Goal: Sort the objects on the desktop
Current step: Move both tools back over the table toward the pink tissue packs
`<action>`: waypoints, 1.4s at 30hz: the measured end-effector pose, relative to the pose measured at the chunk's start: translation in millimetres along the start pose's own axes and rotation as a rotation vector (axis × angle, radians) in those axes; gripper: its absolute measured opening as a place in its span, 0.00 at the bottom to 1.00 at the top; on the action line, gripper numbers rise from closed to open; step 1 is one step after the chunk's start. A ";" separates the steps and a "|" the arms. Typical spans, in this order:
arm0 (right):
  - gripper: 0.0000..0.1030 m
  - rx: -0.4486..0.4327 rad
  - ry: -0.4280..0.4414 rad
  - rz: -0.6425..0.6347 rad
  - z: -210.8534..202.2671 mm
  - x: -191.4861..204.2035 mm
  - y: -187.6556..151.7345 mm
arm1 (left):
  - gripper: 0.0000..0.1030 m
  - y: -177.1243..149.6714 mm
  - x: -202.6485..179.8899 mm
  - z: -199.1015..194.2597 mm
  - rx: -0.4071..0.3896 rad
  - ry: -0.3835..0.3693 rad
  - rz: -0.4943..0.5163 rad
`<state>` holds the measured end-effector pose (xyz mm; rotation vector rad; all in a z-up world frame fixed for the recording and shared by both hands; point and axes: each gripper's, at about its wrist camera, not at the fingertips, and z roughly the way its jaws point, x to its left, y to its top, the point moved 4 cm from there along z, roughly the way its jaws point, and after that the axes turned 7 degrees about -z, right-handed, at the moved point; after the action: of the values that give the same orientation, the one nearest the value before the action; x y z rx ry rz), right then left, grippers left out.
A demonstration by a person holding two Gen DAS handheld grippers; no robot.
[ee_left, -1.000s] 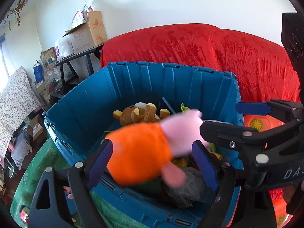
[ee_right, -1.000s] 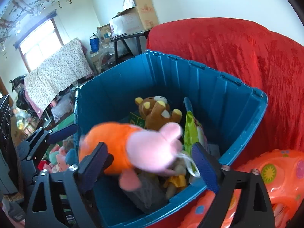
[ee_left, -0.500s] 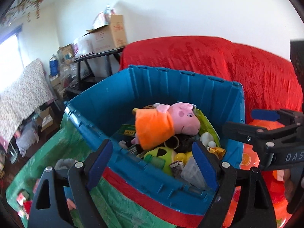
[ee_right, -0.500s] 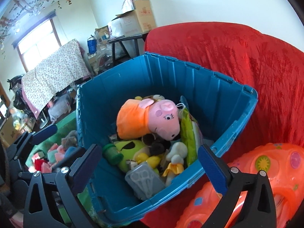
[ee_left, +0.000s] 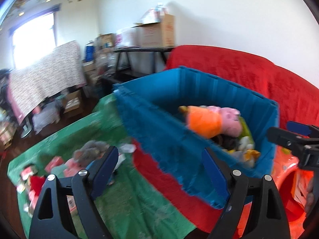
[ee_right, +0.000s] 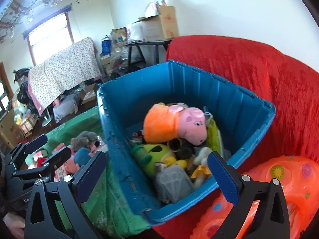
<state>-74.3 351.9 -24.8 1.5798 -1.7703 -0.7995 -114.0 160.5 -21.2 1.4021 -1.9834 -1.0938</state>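
Left gripper (ee_left: 157,171): jaws wide apart, nothing between them, bottom centre of the blurred left view.
Right gripper (ee_right: 157,173): also spread and empty, bottom centre of its view, over the near corner of the bin.
Toys on cloth (ee_right: 83,149): grey and pink plush, lower left in both views, on the green cloth (ee_left: 123,205) beside the bin; they lie left of both grippers, and I judge the left one is nearer.
Bin (ee_right: 235,103): blue, centre frame, open.
Pig (ee_right: 175,125): on top of the pile in the bin, long axis left to right.
Red cover (ee_right: 249,63): upper right, behind the bin.
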 end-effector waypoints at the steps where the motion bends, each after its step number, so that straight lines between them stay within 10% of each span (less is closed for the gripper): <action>1: 1.00 -0.001 0.003 -0.006 -0.1 5.9 -0.2 | 0.83 -2.3 8.5 -2.4 -0.002 0.013 -0.014; 17: 1.00 -0.005 0.152 -0.175 22.6 148.4 5.8 | 0.83 -67.6 208.1 -35.1 0.022 0.273 -0.290; 30: 1.00 0.213 0.265 -0.260 127.4 259.4 -24.7 | 0.83 -150.8 353.4 -11.5 0.187 0.437 -0.486; 42: 1.00 0.404 0.298 -0.278 224.7 311.6 -65.5 | 0.83 -193.8 403.8 44.6 0.344 0.468 -0.529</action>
<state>-236.9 42.6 -197.3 2.1188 -1.5781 -0.3071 -188.0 -230.3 -232.0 2.2137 -1.5399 -0.5370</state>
